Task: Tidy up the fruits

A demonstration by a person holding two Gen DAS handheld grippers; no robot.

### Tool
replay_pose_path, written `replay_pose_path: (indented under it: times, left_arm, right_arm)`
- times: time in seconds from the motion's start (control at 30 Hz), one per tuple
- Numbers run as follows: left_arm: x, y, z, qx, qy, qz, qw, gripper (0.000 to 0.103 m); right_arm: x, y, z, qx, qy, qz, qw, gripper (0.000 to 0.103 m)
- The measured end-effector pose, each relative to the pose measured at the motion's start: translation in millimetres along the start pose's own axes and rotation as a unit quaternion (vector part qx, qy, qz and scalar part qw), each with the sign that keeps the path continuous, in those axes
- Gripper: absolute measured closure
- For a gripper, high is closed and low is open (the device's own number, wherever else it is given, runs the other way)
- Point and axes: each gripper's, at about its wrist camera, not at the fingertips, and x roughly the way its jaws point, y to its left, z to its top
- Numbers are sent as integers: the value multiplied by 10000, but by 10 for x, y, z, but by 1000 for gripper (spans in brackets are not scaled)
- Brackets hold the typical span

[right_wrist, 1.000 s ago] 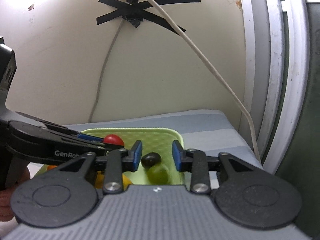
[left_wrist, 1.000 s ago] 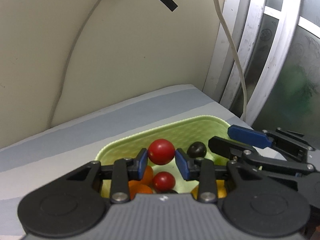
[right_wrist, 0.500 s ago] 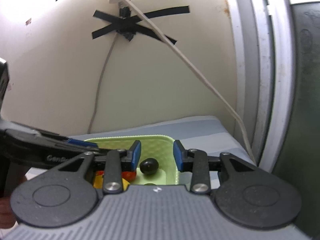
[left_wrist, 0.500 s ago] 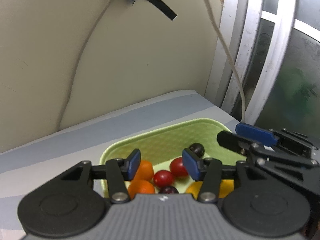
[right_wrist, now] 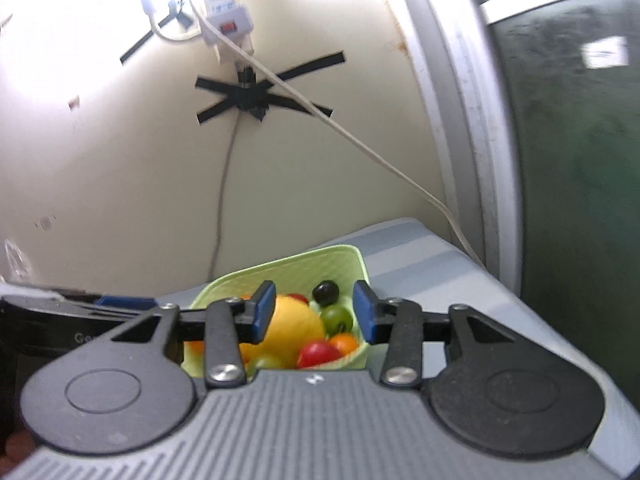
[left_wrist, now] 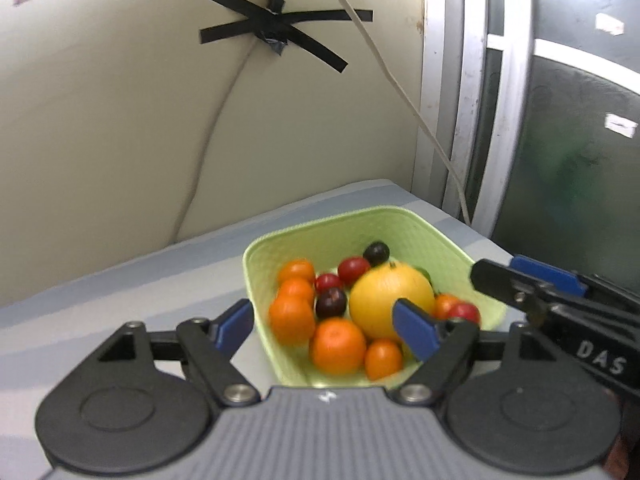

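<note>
The left gripper (left_wrist: pixel 326 326) has its jaws spread wide with nothing between the blue pads (left_wrist: pixel 416 326). In the gap between them sits the near end of a light green tray (left_wrist: pixel 448 242), which lies on a grey-blue striped tabletop (left_wrist: pixel 120 280). Closest to the jaws are a large orange (left_wrist: pixel 338 345) and a small orange fruit (left_wrist: pixel 383 358) just right of it. Just behind the right pad is a big yellow citrus (left_wrist: pixel 390 300), touching the large orange. Toward the left pad three more oranges (left_wrist: pixel 292 317) run in a row along the tray's left wall. Between that row and the yellow citrus lie a dark plum (left_wrist: pixel 331 302) and a red fruit (left_wrist: pixel 327 281), with another red fruit (left_wrist: pixel 353 270) and a black round fruit (left_wrist: pixel 376 253) farther out. Beyond the right pad, a red fruit (left_wrist: pixel 463 313) rests against the tray's right rim.

The right gripper (right_wrist: pixel 315 316) is also open, holding nothing. Between its pads show the yellow citrus (right_wrist: pixel 294 328), a green grape (right_wrist: pixel 337 319), the black fruit (right_wrist: pixel 325 291), a red cherry tomato (right_wrist: pixel 318 354) and a small orange fruit (right_wrist: pixel 345 343), all in the tray (right_wrist: pixel 280 270).

Farther out, a cream wall (left_wrist: pixel 120 120) carries crossed black tape (left_wrist: pixel 276 34) over a cable (left_wrist: pixel 208 152), and a white power strip (right_wrist: pixel 228 16) hangs above. A pale window frame (left_wrist: pixel 472 100) stands off to the right.
</note>
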Motion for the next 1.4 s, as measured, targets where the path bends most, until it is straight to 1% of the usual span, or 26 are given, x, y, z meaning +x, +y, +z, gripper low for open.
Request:
replay_pose_path:
  times: [0.07,0.13,0.17,0.2,0.27,0.37,0.47,0.53,0.57,0.6,0.63,0.67,0.73,0.77,0.83,0.9,0.93,1.0,1.1,1.33,1.4]
  left_arm:
    - [-135,5,-116,-28,12,-24,10000,21]
    - [-270,16,-236,-53,-10,-8,10000,13]
    - [-339,23,-292,-59,-33,7,10000,6]
    - [-410,32,-352,-66,-69,36,9999,3]
    - [-553,47,-464,-63,-131,112,9998,0]
    - [-691,106,-592,-155,-125,136,9997,0]
    - [-791,159,-717,-228,-66,131,9996,0]
    - [-841,183,-780,-257,-53,135,9996,0]
    - [-865,186,-809,-250,-24,153,9996,0]
    - [-892,183,-843,-229,36,196,9995,0]
    - [-917,182,-873,-184,107,230,9995,0]
    - [-940,177,-901,-132,173,280,9994,0]
    - [-999,154,-953,38,234,535,9983,0]
    - [-1026,137,-977,133,175,669,9975,0]
    - [-1132,86,-1044,384,-96,1028,9939,0]
    - [-1218,52,-1078,566,-273,1218,9906,0]
    - [-1264,36,-1098,622,-360,1250,9896,0]
    - [-1344,44,-1132,598,-452,1124,9908,0]
    - [-1380,87,-1153,501,-409,942,9934,0]
    - [-1321,160,-1254,367,49,410,9985,0]
    - [-1297,153,-1275,377,134,464,9981,0]
  right_arm:
    - [-181,51,-72,106,-90,-24,9999,56]
    - [-339,123,-139,154,-144,-31,9998,56]
    - [-410,163,-170,152,-157,-29,9998,56]
    - [-476,202,-202,144,-167,-34,9998,56]
    - [-602,282,-258,147,-162,-28,9998,56]
    - [-713,391,-296,152,-99,0,9998,55]
    - [-806,483,-317,150,-91,2,9998,44]
    - [-855,540,-320,184,-87,6,9998,43]
    - [-870,558,-317,208,-80,14,9998,40]
    - [-894,573,-317,258,-81,17,9996,32]
    - [-908,583,-315,313,-92,23,9995,27]
    - [-948,581,-331,374,-109,46,9992,21]
    - [-990,596,-341,450,-83,81,9989,21]
    - [-1002,609,-346,473,-61,85,9988,21]
    - [-1040,639,-374,518,-43,100,9986,21]
    - [-1066,670,-403,561,-38,119,9983,20]
    - [-1082,682,-418,576,-38,120,9983,20]
    - [-1108,703,-446,597,-43,116,9981,19]
    - [-1140,719,-464,599,-82,57,9982,19]
    - [-1140,684,-527,715,-3,-34,9974,18]
    - [-1118,663,-538,789,64,-38,9969,18]
